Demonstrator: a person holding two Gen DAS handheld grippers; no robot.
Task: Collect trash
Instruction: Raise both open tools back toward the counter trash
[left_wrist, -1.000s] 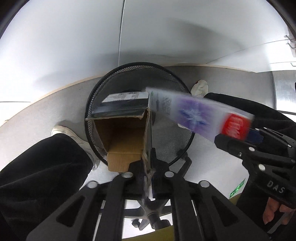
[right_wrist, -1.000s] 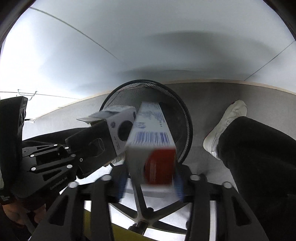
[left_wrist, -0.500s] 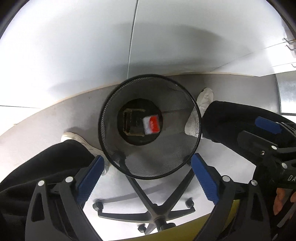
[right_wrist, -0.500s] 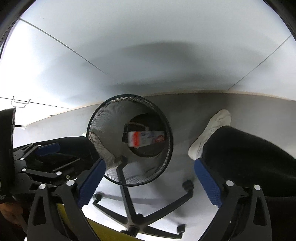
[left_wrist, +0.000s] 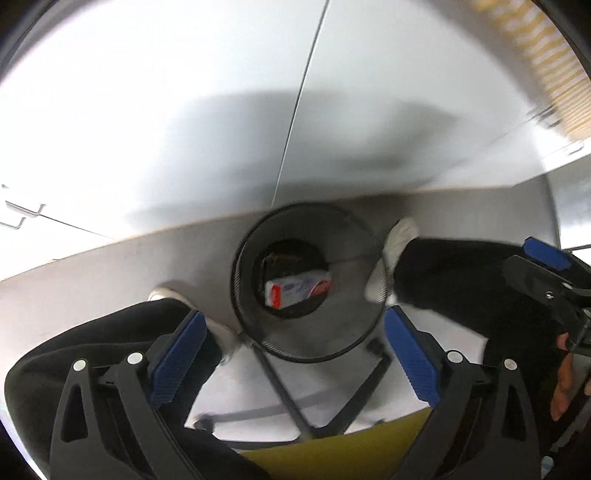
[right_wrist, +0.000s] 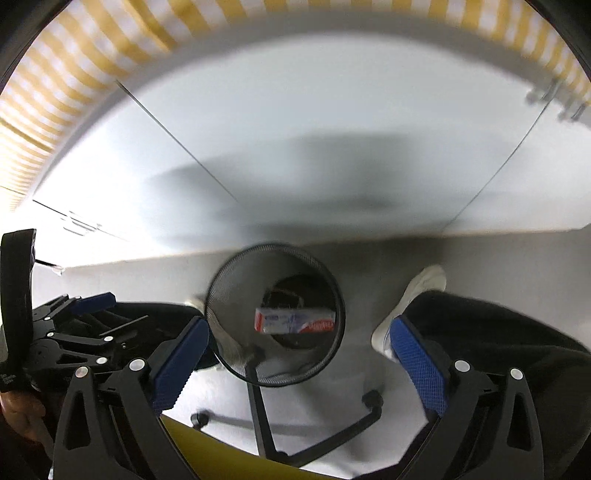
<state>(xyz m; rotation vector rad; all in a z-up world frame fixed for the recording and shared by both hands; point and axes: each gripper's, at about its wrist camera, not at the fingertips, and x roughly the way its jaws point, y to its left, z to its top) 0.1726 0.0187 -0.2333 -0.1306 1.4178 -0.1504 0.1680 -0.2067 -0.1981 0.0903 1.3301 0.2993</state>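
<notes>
Below, in the left wrist view, a black mesh bin (left_wrist: 308, 282) is seen at the centre of the frame, standing on the grey floor (left_wrist: 92, 273). A white and red carton (left_wrist: 297, 290) lies at the bin's bottom, partly over a brown box (left_wrist: 280, 260) that is only dimly made out. The left gripper (left_wrist: 291, 363) is held above the bin with its blue pads (left_wrist: 177, 360) spread wide and nothing between them; the jaws are opening. The right gripper (left_wrist: 546, 280) is seen at the right edge, its state not clear from here. Black trouser legs (left_wrist: 85, 354) and a white shoe (left_wrist: 400, 234) flank the bin, and a chair base (left_wrist: 295, 402) shows at the lower centre.

In the right wrist view, the bin (right_wrist: 275, 317) sits just below the middle, with the carton (right_wrist: 293, 321) lying flat inside. The right gripper (right_wrist: 295, 363) is wide apart and empty. The left gripper (right_wrist: 81, 325) appears at the left edge. A yellow striped cloth (right_wrist: 55, 88) is blurred along the upper rim.
</notes>
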